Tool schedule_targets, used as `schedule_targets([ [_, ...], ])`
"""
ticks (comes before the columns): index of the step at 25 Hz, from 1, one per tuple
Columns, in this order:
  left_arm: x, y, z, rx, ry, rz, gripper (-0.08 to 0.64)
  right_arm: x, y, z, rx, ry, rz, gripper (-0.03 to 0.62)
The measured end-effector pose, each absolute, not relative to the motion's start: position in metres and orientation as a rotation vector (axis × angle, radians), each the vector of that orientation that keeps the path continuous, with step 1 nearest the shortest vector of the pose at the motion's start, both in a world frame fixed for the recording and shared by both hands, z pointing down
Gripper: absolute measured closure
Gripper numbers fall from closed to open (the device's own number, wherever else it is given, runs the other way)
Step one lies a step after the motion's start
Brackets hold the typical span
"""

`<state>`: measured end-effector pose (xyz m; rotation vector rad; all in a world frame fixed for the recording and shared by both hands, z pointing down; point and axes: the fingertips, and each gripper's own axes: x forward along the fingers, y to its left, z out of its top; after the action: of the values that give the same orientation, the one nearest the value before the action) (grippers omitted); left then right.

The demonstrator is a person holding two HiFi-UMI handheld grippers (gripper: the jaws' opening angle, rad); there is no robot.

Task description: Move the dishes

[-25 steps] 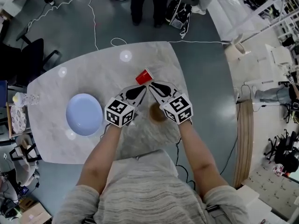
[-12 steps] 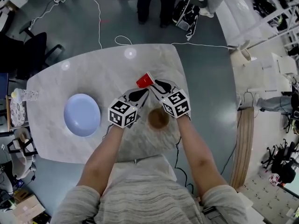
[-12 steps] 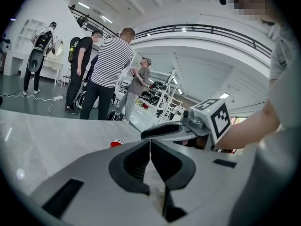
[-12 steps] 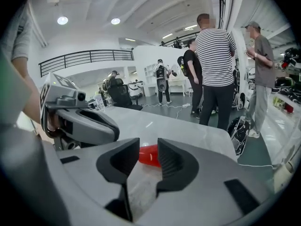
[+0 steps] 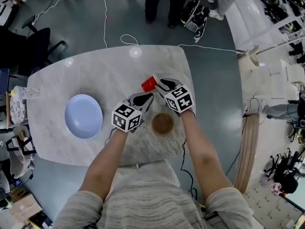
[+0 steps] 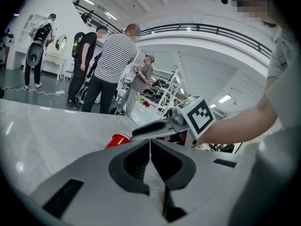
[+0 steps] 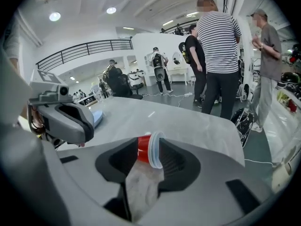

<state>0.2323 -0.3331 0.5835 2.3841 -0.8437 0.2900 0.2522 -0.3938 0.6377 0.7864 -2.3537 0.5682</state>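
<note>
Lowered toward the table (image 5: 95,75) since the earlier frame, the right claw (image 5: 159,83) has jaws that have just been opening. They are now spread apart, and the red cup (image 7: 146,149) is laid on its side between them. Just left of it, the left claw (image 6: 150,147) is pressed together, empty. A brown bowl (image 5: 162,123) is set just behind.

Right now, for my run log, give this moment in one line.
right gripper: jaws just opened, red cup between | left gripper: shut, empty
</note>
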Motion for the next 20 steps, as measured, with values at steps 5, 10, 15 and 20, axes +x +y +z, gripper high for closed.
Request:
schedule_targets([
  [5, 0.231, -0.333, 0.586, 2.376, -0.84, 0.288, 0.538, 0.247, -0.396, 0.651, 0.735, -2.309, 0.59, 0.437],
  [10, 0.228, -0.33, 0.587, 2.374, -0.828, 0.283, 0.538, 0.244, -0.393, 0.659, 0.696, -2.277, 0.592, 0.453],
  [15, 0.221, -0.328, 0.585, 2.367, -0.83, 0.27, 0.538, 0.238, -0.39, 0.657, 0.663, -2.26, 0.542, 0.48],
  [20, 0.21, -0.325, 0.583, 2.361, -0.839, 0.256, 0.538, 0.228, -0.383, 0.649, 0.63, -2.237, 0.431, 0.508],
])
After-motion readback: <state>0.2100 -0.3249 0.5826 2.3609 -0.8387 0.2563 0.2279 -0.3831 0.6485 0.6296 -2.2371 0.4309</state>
